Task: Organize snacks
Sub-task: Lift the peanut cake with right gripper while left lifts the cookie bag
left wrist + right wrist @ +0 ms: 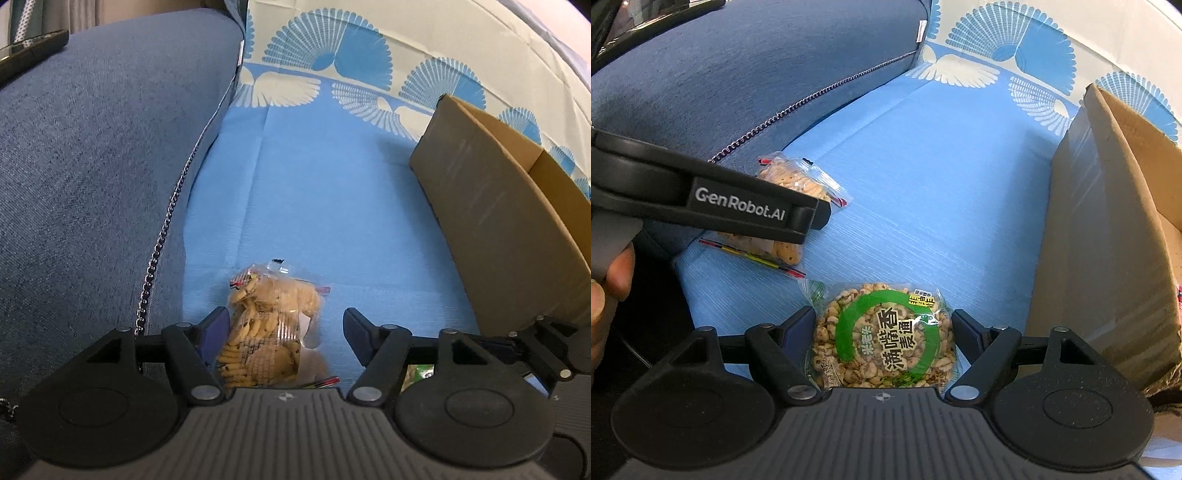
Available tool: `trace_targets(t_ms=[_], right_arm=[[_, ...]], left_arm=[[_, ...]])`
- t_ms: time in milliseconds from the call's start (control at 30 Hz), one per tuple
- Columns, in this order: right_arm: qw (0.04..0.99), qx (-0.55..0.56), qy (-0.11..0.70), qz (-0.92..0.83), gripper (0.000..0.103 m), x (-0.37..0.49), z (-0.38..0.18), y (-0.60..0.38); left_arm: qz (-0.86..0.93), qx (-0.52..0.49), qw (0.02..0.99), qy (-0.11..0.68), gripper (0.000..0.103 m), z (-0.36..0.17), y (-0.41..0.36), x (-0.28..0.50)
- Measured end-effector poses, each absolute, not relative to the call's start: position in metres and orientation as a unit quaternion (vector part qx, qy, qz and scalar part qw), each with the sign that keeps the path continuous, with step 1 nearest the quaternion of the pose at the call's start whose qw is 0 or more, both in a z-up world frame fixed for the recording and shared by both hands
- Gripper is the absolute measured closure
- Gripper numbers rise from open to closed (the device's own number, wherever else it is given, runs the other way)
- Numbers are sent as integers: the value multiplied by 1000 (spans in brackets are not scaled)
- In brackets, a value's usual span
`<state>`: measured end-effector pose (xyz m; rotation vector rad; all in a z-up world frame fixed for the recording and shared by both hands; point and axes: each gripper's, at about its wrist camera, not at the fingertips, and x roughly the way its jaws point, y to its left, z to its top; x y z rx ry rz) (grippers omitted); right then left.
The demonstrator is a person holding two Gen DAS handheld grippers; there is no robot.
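A clear bag of small biscuits (267, 328) lies on the blue sheet between the open fingers of my left gripper (286, 326); the bag sits against the left finger, apart from the right one. It also shows in the right wrist view (792, 182), partly hidden by the left gripper's body (746, 210). A round puffed-grain cake in a green-labelled wrapper (884, 339) lies between the open fingers of my right gripper (884, 323). The fingers flank it without squeezing it.
An open cardboard box (491, 206) stands on the right, also seen in the right wrist view (1108, 229). A dark blue cushion (99, 166) with a beaded edge rises on the left. The blue patterned sheet (942, 177) covers the surface.
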<state>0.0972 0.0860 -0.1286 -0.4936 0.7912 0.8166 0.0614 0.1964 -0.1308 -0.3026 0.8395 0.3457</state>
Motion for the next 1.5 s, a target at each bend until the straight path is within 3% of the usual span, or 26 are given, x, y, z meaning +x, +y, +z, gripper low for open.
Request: trace_targets(t_ms=[67, 300, 467, 600, 667, 1033, 1267, 1500], right_arm=[[815, -232, 369, 383, 22, 96, -129, 86], [814, -238, 363, 386, 22, 95, -129, 85], [815, -239, 360, 387, 22, 94, -130, 86], [815, -240, 358, 387, 22, 94, -130, 86], [816, -240, 357, 387, 22, 94, -130, 86], [818, -239, 352, 387, 23, 92, -131, 84], [827, -235, 330, 391, 23, 85, -121, 80], [842, -218, 281, 405, 23, 75, -93, 61]], left_arm=[[168, -143, 886, 407, 31, -132, 197, 64], [172, -126, 889, 406, 51, -132, 194, 65], [169, -130, 888, 407, 51, -133, 195, 64], [166, -136, 880, 423, 39, -136, 197, 66], [166, -137, 879, 426, 39, -137, 198, 66], [163, -113, 888, 414, 51, -134, 189, 64], [165, -111, 898, 393, 52, -124, 188, 54], [180, -106, 923, 322, 52, -95, 180, 27]])
